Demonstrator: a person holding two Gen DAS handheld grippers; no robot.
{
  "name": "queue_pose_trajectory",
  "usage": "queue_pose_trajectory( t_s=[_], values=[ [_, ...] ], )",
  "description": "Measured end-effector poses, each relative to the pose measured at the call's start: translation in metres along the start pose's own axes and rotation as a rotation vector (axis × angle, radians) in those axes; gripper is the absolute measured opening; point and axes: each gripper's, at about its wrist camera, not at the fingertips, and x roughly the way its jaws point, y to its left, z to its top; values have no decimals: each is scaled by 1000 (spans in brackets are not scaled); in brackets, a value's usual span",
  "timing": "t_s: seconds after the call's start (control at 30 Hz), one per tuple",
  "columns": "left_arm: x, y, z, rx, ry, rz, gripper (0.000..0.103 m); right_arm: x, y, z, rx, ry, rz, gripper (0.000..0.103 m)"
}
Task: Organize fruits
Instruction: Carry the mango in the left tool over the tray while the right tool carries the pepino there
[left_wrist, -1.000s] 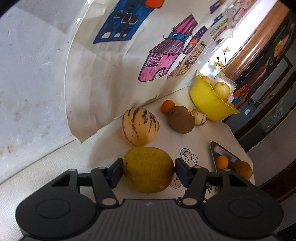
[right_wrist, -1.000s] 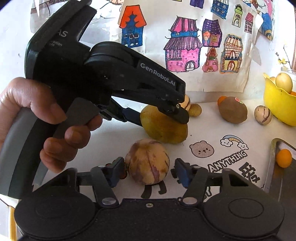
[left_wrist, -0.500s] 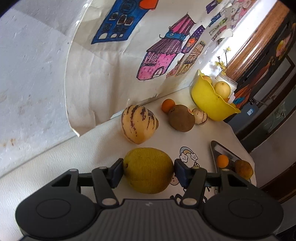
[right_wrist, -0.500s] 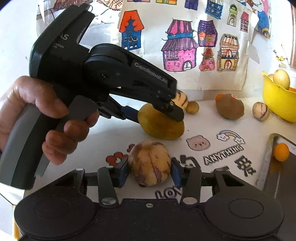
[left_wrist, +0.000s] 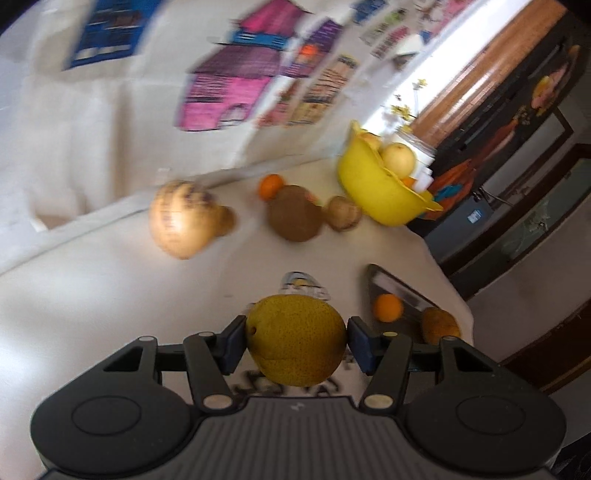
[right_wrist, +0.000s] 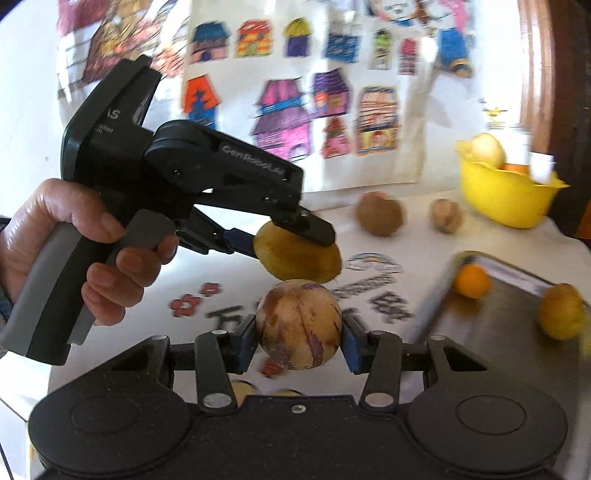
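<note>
Fruits now airborne: left tongs (left_wrist: 295, 341) clamp yellow-green pear (left_wrist: 295, 339), right tongs (right_wrist: 298, 334) clamp streaked melon (right_wrist: 298, 324), both lifted off surface (left_wrist: 92, 295) toward tray (right_wrist: 517, 325).

We saw bare tablecloth (left_wrist: 92, 314) open on the near left. Toward the yellow bowl (left_wrist: 373, 199) the brown fruit (left_wrist: 293, 214), small orange (left_wrist: 271, 184) and small striped fruit (left_wrist: 343, 218) crowded the way. The steel tray (right_wrist: 498, 314) kept free floor between its orange (right_wrist: 472, 281) and yellow fruit (right_wrist: 561, 312).
</note>
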Motion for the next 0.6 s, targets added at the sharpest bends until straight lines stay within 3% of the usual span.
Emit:
queue_pose_trajectory(
  t_s=[0.37, 0.6],
  values=[
    [53, -76, -12, 47, 54, -49, 62, -45, -96, -20, 62, -32, -170, 48],
    [83, -116, -22, 102, 81, -50, 62, -43, -154, -35, 110, -48, -261, 48]
  ],
)
